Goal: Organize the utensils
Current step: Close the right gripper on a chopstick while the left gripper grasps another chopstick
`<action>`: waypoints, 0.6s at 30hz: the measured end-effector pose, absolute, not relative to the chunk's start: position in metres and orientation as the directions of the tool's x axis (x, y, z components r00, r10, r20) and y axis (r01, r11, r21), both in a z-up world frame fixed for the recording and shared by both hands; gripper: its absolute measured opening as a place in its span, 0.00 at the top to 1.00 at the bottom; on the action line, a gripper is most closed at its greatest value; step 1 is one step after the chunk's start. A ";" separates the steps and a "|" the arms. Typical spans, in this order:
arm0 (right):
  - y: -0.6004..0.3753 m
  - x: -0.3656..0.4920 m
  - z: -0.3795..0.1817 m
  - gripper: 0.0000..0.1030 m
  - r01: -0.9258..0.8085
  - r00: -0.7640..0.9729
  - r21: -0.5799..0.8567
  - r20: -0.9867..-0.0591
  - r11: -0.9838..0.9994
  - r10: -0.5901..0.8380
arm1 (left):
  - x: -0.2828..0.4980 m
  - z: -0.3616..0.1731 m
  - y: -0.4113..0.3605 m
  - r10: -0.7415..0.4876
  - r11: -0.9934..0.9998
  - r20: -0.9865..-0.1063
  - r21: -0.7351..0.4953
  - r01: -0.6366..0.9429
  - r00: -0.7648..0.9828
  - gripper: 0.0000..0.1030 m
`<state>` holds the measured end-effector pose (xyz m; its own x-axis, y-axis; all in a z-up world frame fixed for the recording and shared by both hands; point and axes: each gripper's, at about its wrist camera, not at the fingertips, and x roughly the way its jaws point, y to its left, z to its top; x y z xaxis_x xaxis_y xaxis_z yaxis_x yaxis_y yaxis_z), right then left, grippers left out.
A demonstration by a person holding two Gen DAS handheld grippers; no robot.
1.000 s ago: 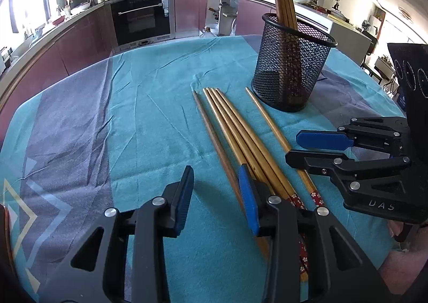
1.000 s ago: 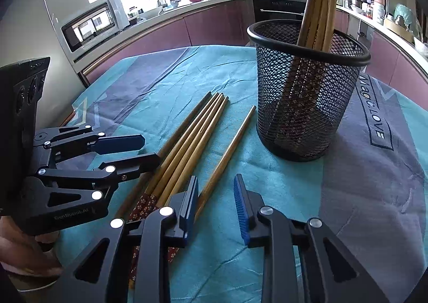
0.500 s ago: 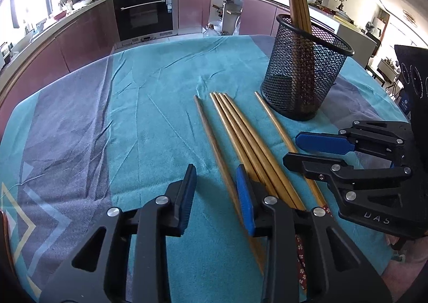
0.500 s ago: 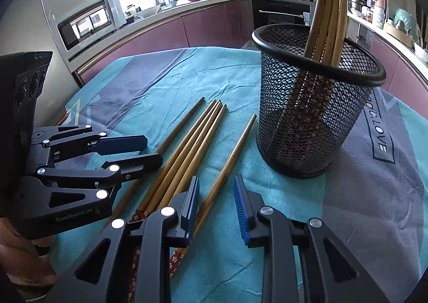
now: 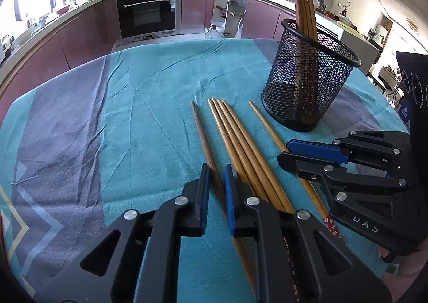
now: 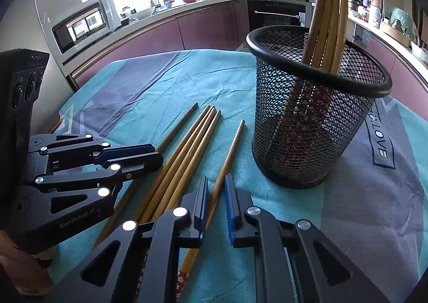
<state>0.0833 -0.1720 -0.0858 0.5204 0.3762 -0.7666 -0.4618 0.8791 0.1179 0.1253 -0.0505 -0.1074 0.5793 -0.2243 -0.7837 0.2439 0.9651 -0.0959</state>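
Several wooden chopsticks lie side by side on a teal cloth (image 5: 149,129). My left gripper (image 5: 216,177) has its jaws narrowly apart around the leftmost, darker chopstick (image 5: 200,126). My right gripper (image 6: 216,185) straddles the rightmost chopstick (image 6: 230,148), jaws narrowly apart, not pressing it. Three chopsticks (image 5: 235,137) lie bunched between them. A black mesh cup (image 5: 307,83) stands beyond, holding several upright chopsticks (image 6: 329,14). The right gripper also shows in the left wrist view (image 5: 291,150), and the left gripper in the right wrist view (image 6: 152,154).
The table sits in a kitchen with purple cabinets and an oven (image 5: 147,11) behind it. A microwave (image 6: 85,22) stands on the counter to the left. The cloth (image 6: 374,196) has grey bands and lettering beside the mesh cup (image 6: 315,115).
Both grippers have narrowed their jaws and moved forward. The left now straddles the leftmost chopstick, the right the rightmost one. The chopsticks have not moved.
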 end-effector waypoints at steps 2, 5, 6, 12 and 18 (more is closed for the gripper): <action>-0.173 0.083 -0.086 0.92 -0.461 0.519 0.122 -0.766 0.879 0.378 | 0.125 -0.108 -0.049 -0.232 0.965 -0.783 -0.113 0.235 0.578 0.89; -0.174 0.083 -0.086 0.93 -0.461 0.518 0.123 -0.766 0.879 0.379 | 0.124 -0.109 -0.048 -0.232 0.966 -0.783 -0.116 0.231 0.577 0.89; -0.174 0.083 -0.086 0.93 -0.461 0.519 0.123 -0.766 0.879 0.379 | 0.124 -0.109 -0.048 -0.232 0.966 -0.783 -0.116 0.231 0.577 0.89; -0.174 0.083 -0.086 0.94 -0.461 0.519 0.123 -0.766 0.879 0.379 | 0.123 -0.109 -0.049 -0.233 0.966 -0.784 -0.118 0.230 0.576 0.89; -0.178 0.080 -0.083 0.95 -0.466 0.515 0.137 -0.761 0.874 0.394 | 0.123 -0.109 -0.048 -0.239 0.966 -0.782 -0.132 0.222 0.575 0.90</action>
<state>0.0802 -0.1782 -0.0830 0.5149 0.3938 -0.7615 -0.4661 0.8741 0.1369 0.1229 -0.0483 -0.1094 0.5755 -0.2389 -0.7821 0.2223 0.9661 -0.1316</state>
